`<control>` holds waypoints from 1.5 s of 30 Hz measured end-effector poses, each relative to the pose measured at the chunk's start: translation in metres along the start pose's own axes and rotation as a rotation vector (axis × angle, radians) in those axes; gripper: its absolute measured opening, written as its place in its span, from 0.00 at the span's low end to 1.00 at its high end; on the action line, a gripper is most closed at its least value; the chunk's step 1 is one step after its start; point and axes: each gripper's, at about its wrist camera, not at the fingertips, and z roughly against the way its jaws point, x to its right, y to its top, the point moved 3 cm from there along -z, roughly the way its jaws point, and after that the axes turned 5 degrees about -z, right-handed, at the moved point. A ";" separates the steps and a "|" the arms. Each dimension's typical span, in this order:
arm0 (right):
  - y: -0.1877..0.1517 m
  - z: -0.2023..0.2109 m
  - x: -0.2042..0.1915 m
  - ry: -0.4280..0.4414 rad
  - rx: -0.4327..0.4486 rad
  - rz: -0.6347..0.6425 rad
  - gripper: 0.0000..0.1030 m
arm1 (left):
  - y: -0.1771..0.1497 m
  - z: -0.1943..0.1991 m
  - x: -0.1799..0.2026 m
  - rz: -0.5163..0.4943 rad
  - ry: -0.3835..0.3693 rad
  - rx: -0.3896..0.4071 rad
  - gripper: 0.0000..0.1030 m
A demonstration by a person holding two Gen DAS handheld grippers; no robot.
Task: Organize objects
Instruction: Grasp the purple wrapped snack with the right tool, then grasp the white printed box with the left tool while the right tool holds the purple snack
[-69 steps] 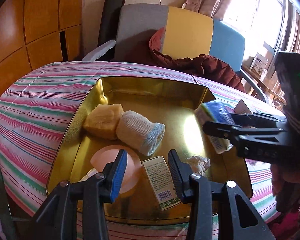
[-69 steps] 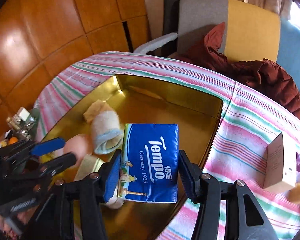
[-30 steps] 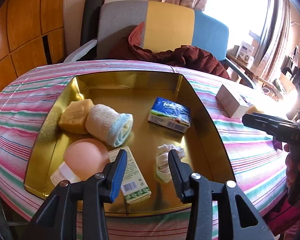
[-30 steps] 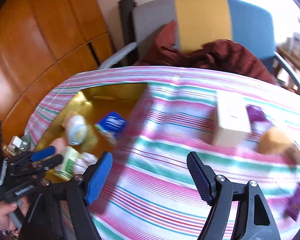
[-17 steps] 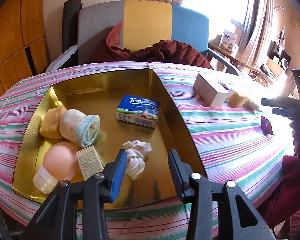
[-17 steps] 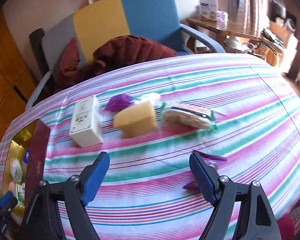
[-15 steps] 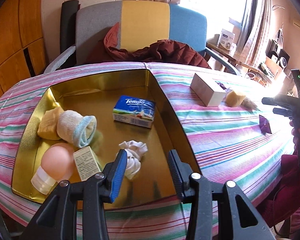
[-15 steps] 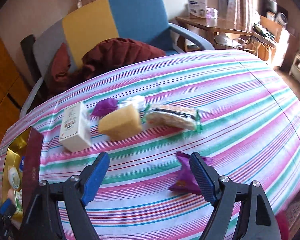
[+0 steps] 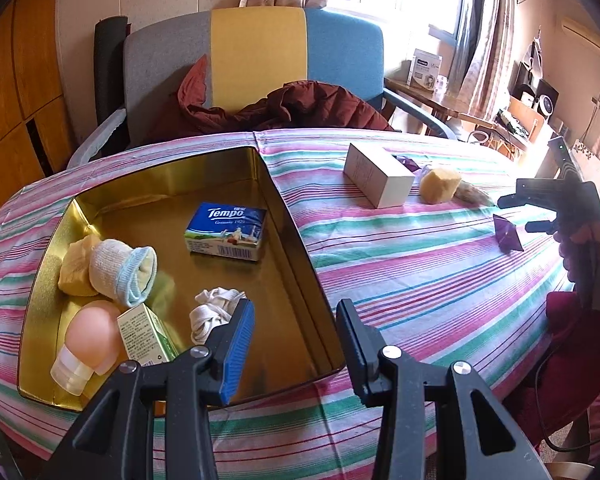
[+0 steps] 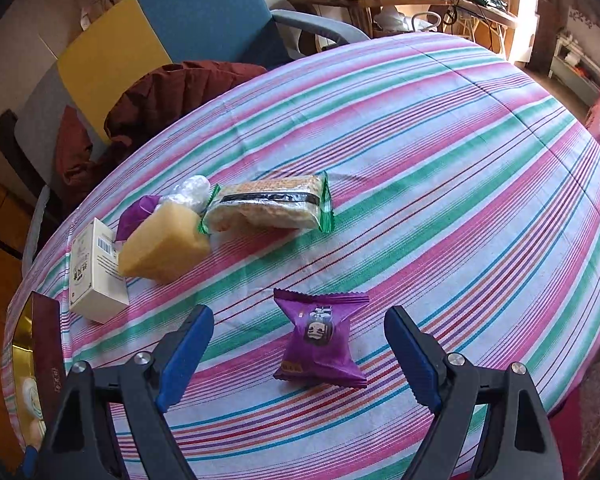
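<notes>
Striped tablecloth (image 10: 440,168) bears gold tin (image 9: 296,236) at 9 o'clock. Right gripper (image 10: 300,354) spread wide, purple packet (image 10: 320,338) between fingers, untouched. Left gripper (image 9: 294,344) wide, empty, over tin rim.

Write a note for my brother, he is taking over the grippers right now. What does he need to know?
Left gripper: open, holds nothing, over the near edge of the gold tin.
Right gripper: open, holds nothing, lined up on the purple snack packet.
Done: the Tempo tissue pack, rolled sock and green box lie in the tin.
Left on the striped cloth: purple packet, white box, yellow sponge, cracker pack. Probably grab the purple packet next.
</notes>
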 end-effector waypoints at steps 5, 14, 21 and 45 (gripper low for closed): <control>0.001 -0.013 0.004 -0.004 -0.048 -0.013 0.83 | 0.000 -0.001 0.007 -0.014 -0.011 -0.005 0.41; -0.001 -0.033 0.000 0.047 -0.124 0.012 0.43 | 0.005 -0.001 0.023 -0.049 -0.031 -0.010 0.41; -0.004 -0.033 -0.011 0.132 -0.110 0.031 0.37 | 0.022 -0.009 0.038 -0.066 -0.053 -0.019 0.41; -0.014 -0.037 -0.035 0.101 -0.106 0.187 0.39 | 0.142 -0.121 0.119 -0.074 0.043 -0.034 0.58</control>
